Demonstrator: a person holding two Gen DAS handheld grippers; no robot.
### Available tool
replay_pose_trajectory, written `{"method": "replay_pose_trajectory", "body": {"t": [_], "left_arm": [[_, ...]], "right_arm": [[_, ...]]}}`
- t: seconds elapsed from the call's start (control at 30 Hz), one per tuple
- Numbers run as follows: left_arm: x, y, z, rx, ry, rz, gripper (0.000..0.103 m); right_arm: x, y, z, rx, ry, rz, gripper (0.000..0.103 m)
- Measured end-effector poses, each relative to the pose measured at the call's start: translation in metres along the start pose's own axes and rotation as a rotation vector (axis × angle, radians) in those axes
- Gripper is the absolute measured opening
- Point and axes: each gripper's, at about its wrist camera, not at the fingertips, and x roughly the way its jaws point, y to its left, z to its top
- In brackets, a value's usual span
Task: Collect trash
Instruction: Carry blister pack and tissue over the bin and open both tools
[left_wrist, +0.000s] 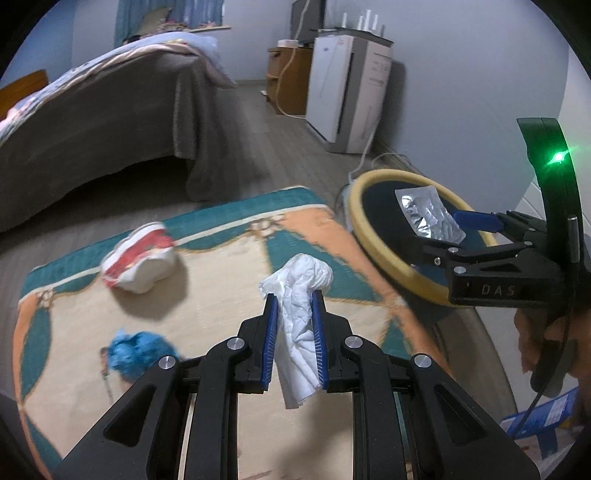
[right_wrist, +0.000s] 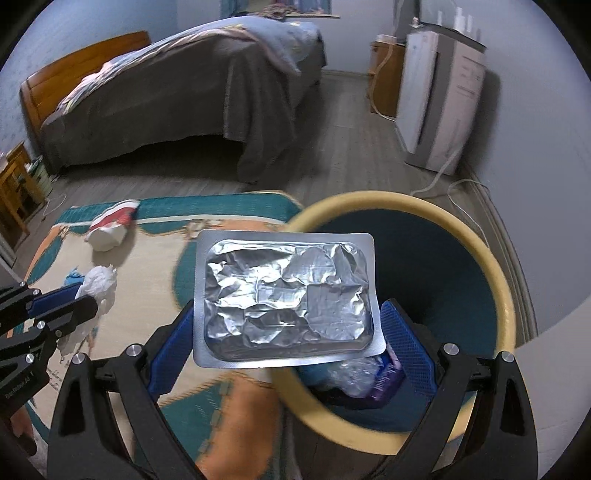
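My left gripper (left_wrist: 294, 295) is shut on a crumpled white tissue (left_wrist: 301, 314) and holds it above the rug; it also shows in the right wrist view (right_wrist: 88, 295). My right gripper (right_wrist: 288, 317) holds a silver foil blister pack (right_wrist: 288, 299) between its wide-set blue pads, over the rim of the yellow-rimmed bin (right_wrist: 506, 291). In the left wrist view the pack (left_wrist: 428, 216) sits over the bin (left_wrist: 373, 236). A red-and-white crumpled wrapper (left_wrist: 140, 262) and a blue scrap (left_wrist: 136, 352) lie on the rug.
The bin holds clear plastic and a purple packet (right_wrist: 369, 380). A patterned rug (left_wrist: 207, 295) covers the floor. A bed (left_wrist: 110, 122) stands behind, a white appliance (left_wrist: 347, 92) and cable by the right wall.
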Motion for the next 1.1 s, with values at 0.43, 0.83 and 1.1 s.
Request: {"method": "replay_pose_trajectory", "body": {"t": [0.43,0.83,1.1], "left_arm": [[0.031,-0.049,0.010,0.054,0.032,-0.062,0.020],[0.047,-0.094,0.020,0.101,0.043,-0.141,0.020],[0.058,-0.117,0.029,0.133,0.058,-0.175,0.020]], "right_arm": [[-0.006,-0.076,-0.020,0.125,0.005,-0.048,0.094],[-0.010,-0.119,-0.035,0.191,0.009,-0.072,0.094],[-0.012,-0.138,-0.042,0.227,0.017,-0.087,0.094]]}}
